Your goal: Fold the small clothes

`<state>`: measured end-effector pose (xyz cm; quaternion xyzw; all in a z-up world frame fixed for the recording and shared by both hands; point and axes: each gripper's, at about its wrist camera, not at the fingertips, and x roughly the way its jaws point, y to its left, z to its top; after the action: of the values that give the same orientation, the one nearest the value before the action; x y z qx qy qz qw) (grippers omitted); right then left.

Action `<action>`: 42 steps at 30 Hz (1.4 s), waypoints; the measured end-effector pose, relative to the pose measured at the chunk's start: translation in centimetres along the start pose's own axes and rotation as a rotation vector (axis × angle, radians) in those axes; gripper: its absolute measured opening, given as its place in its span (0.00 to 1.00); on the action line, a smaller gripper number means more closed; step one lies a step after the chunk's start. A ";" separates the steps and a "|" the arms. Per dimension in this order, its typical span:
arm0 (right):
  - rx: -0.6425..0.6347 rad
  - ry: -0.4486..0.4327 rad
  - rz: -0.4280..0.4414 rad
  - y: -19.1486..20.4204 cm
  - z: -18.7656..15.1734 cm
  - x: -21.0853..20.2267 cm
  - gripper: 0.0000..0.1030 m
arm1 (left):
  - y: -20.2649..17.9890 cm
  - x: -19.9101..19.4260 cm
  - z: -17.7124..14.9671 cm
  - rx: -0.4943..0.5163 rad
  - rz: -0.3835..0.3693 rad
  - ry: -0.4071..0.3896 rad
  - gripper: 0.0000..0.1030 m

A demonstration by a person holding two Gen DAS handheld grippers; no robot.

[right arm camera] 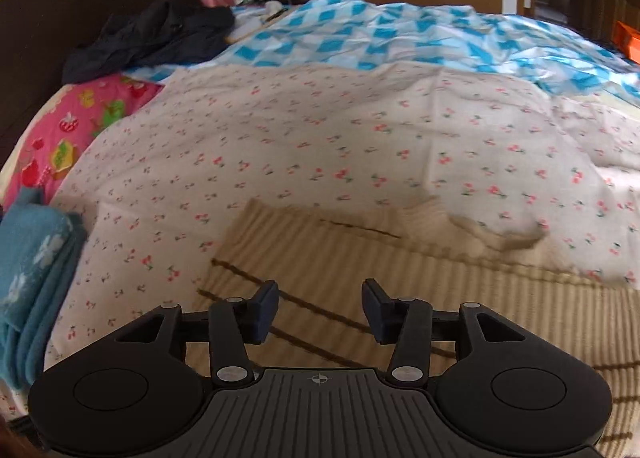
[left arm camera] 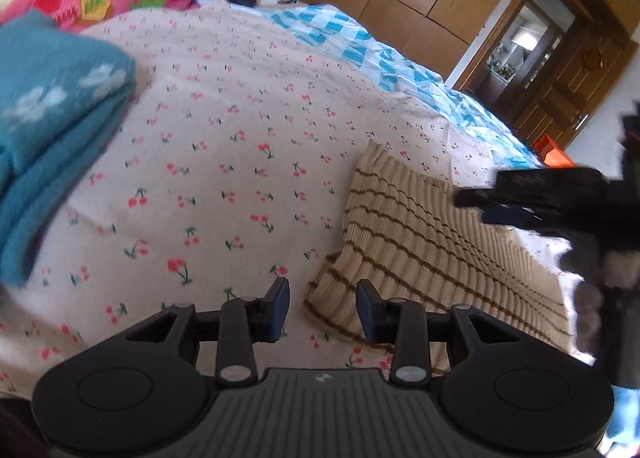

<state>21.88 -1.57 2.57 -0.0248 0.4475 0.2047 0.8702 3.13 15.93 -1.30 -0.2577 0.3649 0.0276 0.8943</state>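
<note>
A blue garment (left arm camera: 48,130) is seen folded at the far left of the bed (left arm camera: 240,106); the striped sweater (left arm camera: 420,242) lies near, seemingly part-folded; the left gripper (left arm camera: 322,308) and right gripper (right arm camera: 320,310) are held apart, empty.

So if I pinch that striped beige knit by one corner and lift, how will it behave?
The striped beige knit looks soft and ribbed, so it will probably droop and stretch. It lies flat on the cherry-print sheet, so it likely drags and bunches if pushed.
</note>
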 end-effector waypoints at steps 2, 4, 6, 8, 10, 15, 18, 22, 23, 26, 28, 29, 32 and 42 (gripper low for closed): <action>-0.013 0.041 -0.009 2.0 1.0 1.7 0.46 | 0.4 0.1 -0.2 -0.018 -0.008 0.007 0.40; -0.022 0.078 -0.018 3.5 1.8 3.2 0.49 | 0.7 0.2 -0.2 -0.031 -0.026 0.013 0.40; -0.029 0.120 -0.048 4.7 2.3 4.6 0.53 | 0.9 0.3 -0.3 -0.036 -0.049 0.024 0.40; -0.046 0.159 -0.080 5.7 2.7 6.1 0.55 | 0.9 0.3 -0.3 -0.037 -0.073 0.034 0.40; -0.080 0.182 -0.128 6.5 2.8 7.2 0.64 | 0.6 0.3 -0.3 -0.024 -0.095 0.037 0.40; -0.193 0.233 -0.228 8.2 2.4 9.9 0.72 | 0.7 0.4 -0.2 -0.028 -0.115 0.044 0.40; -0.212 0.229 -0.232 8.1 2.1 10.0 0.70 | 1.2 0.6 -0.1 -0.046 -0.115 0.056 0.41; -0.254 0.221 -0.247 7.7 2.0 9.3 0.42 | 1.2 0.9 0.0 -0.051 -0.115 0.071 0.45; -0.252 0.218 -0.235 7.4 2.0 9.0 0.39 | 1.1 0.9 -0.1 -0.047 -0.107 0.068 0.47; -0.199 0.200 -0.176 6.3 2.5 7.9 0.26 | 0.8 0.6 -0.3 -0.043 -0.099 0.041 0.52; -0.153 0.186 -0.128 5.3 2.9 7.0 0.18 | 0.7 0.1 -0.4 -0.042 -0.087 -0.001 0.56; -0.135 0.176 -0.107 4.8 2.9 6.5 0.18 | 0.6 -0.1 -0.5 -0.038 -0.071 -0.023 0.60; -0.091 0.147 -0.048 3.5 3.0 5.1 0.16 | 0.0 -0.4 -0.8 -0.011 -0.014 -0.068 0.76; 0.048 0.055 0.136 -0.8 2.4 1.1 0.14 | -3.6 3.8 -1.5 0.127 0.035 0.002 0.79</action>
<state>24.65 -1.38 3.03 0.0207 0.4768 0.2516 0.8420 5.80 11.58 -3.17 -0.1941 0.3715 0.0199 0.9077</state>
